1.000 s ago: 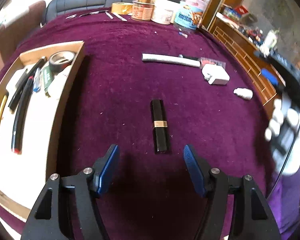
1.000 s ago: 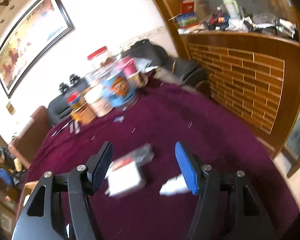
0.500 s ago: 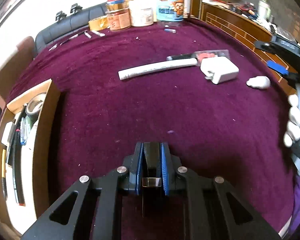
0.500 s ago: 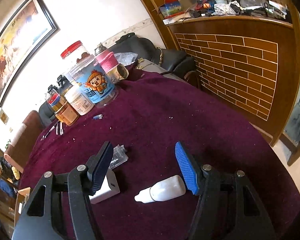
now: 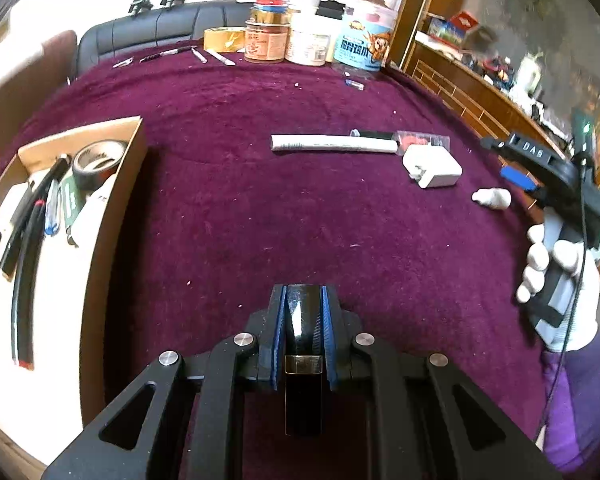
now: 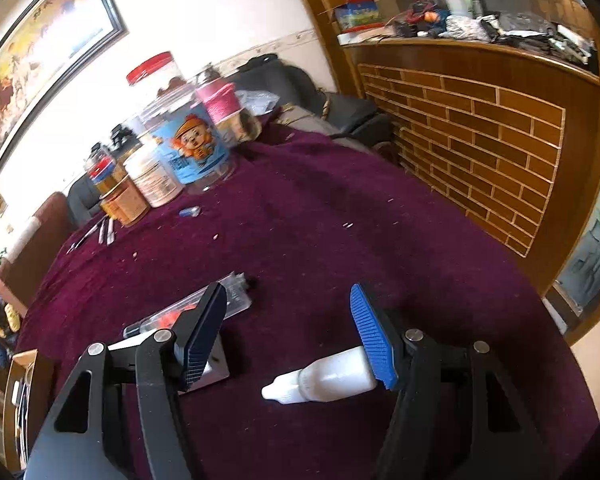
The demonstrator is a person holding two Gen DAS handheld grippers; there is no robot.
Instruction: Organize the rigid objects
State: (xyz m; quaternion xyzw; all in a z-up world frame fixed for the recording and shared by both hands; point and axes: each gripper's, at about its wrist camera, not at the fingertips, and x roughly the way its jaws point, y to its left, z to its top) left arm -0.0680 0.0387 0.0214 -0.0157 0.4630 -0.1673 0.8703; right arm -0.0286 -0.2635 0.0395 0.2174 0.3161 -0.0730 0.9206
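We hold a two-finger gripper in each hand over a table covered in deep purple cloth [image 5: 340, 208], and we use the open cardboard box [image 5: 112, 208] at the table's left edge as our landmark

The left gripper [image 5: 303, 320] has its blue pads pressed flat against the two sides of a black lipstick tube with a gold band [image 5: 303, 364]. The tube runs lengthwise between the jaws, which sit nearly together, so the grip looks firm and ready for carrying. The tube sits to the right of the box, close to us. The box already holds a roll of dark tape [image 5: 96, 162], pens and black cable, so we judge the tube belongs there next

The right gripper [image 6: 288, 328] stands about half open with nothing clamped. A small white dropper bottle [image 6: 324, 380] lies on its side just below its right pad, nozzle pointing left, and we judge it the likely next pickup

The left camera shows what the right cannot: the box contents, a white rolled tube [image 5: 332, 145] and a white power adapter [image 5: 434, 166] far right of the box, plus our white-gloved right hand [image 5: 556, 276]. The right camera gives only a sliver of the box, but shows the bottle up close and the jars [image 6: 188, 152] at the table's far side
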